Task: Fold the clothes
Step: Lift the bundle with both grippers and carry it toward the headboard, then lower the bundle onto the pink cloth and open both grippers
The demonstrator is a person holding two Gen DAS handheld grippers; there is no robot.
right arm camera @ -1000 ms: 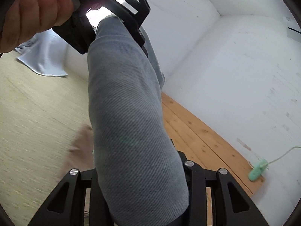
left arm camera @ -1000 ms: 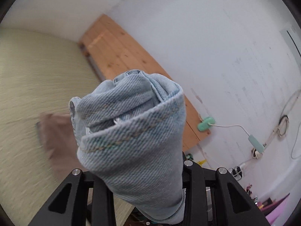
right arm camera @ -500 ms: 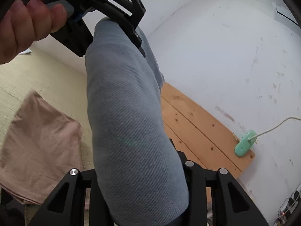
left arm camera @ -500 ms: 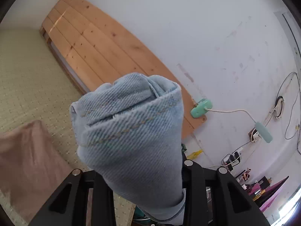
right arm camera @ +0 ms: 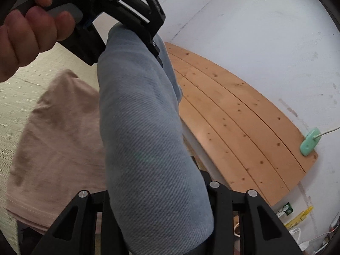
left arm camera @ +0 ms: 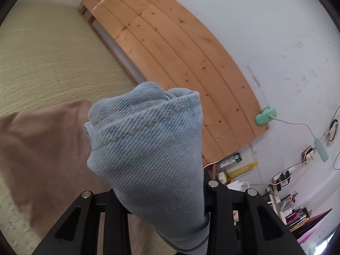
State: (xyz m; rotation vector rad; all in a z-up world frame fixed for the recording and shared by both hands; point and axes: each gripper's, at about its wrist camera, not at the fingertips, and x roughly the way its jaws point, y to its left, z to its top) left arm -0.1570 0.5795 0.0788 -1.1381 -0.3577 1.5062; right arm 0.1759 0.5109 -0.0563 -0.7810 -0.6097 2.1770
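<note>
A light blue denim garment (left arm camera: pixel 148 144) is bunched between the fingers of my left gripper (left arm camera: pixel 161 193), which is shut on it. In the right wrist view the same denim garment (right arm camera: pixel 148 148) stretches as a thick roll from my right gripper (right arm camera: pixel 157 208), shut on it, up to the left gripper (right arm camera: pixel 127 19) held by a person's hand (right arm camera: pixel 27 36). Both grippers hold it in the air above a folded pink-brown cloth (right arm camera: pixel 59 140), also the pink-brown cloth (left arm camera: pixel 40 148) at the left of the left wrist view. The fingertips are hidden by denim.
The cloth lies on a pale woven mat (left arm camera: pixel 42 53). A wooden slat board (left arm camera: pixel 170 53) leans on the white wall (left arm camera: pixel 265 21). A mint-green plug (left arm camera: pixel 265 116) with cable, sockets and clutter (left arm camera: pixel 286 191) sit at lower right.
Both grippers have swung with the denim toward the pink-brown cloth, which now fills more of each view. The grip on the denim is unchanged.
</note>
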